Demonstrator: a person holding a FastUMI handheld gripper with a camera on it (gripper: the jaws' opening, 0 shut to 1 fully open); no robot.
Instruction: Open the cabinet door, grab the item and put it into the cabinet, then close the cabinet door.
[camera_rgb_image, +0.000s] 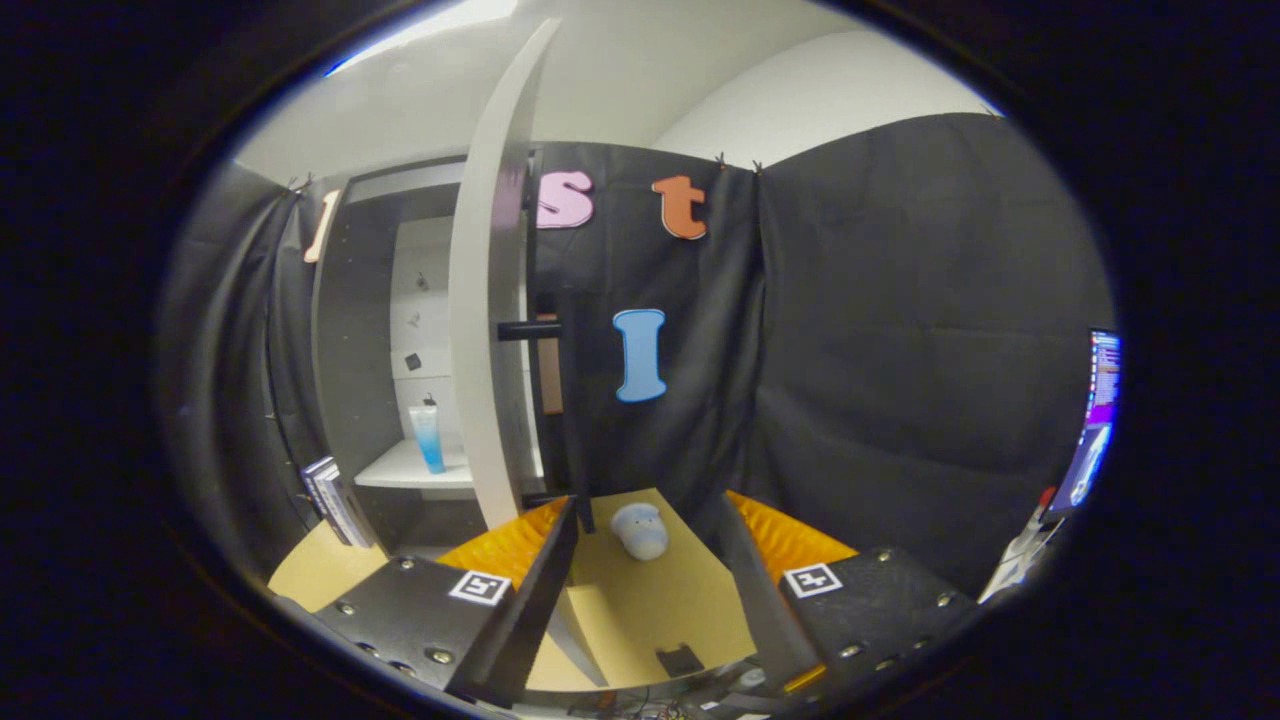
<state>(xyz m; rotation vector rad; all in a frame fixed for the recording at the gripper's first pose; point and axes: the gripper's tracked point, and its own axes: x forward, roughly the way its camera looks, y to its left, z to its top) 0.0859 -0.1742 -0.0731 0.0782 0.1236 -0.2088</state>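
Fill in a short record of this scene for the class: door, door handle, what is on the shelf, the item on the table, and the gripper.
cabinet door: swung open, seen nearly edge-on
door handle: dark bar sticking out from the door
shelf: holds an upright blue tube
item: small pale rounded thing lying on the tan table, ahead of the fingers and between their lines
gripper: fingers apart, holding nothing
books: leaning beside the cabinet's lower left
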